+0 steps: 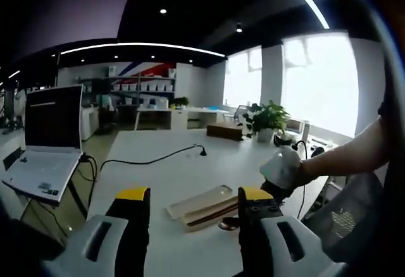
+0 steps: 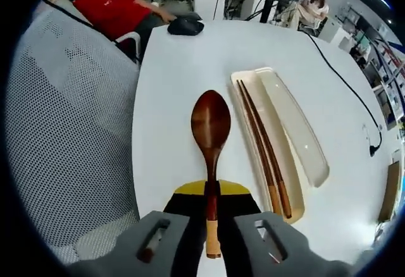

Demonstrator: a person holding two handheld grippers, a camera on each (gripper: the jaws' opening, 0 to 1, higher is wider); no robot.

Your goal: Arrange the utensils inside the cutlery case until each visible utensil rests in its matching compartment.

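Grippers sat far apart in height when we looked. In the left gripper view, the left gripper was held level and raised above the white table, its 2 yellow-tipped jaws spread wide with nothing between them. Beyond its right jaw we saw the person's hand and forearm reaching in from the right, down toward the cutlery case lying on the table near its front edge.

In the right gripper view, the right gripper pointed steeply down at the table, its jaws closed on the handle of a wooden spoon. The spoon was dark reddish-brown with a glossy oval bowl pointing away from the gripper, and a paler tan end showing behind the jaws. We could not tell whether the bowl touched the table or hung just above it.

Just to the spoon's right lay the open case, cream-coloured and long, with 2 dark wooden chopsticks lying side by side in it, tips away from the gripper. Its clear lid lay along the case's far side, touching it.

A mesh chair stood beside the table.
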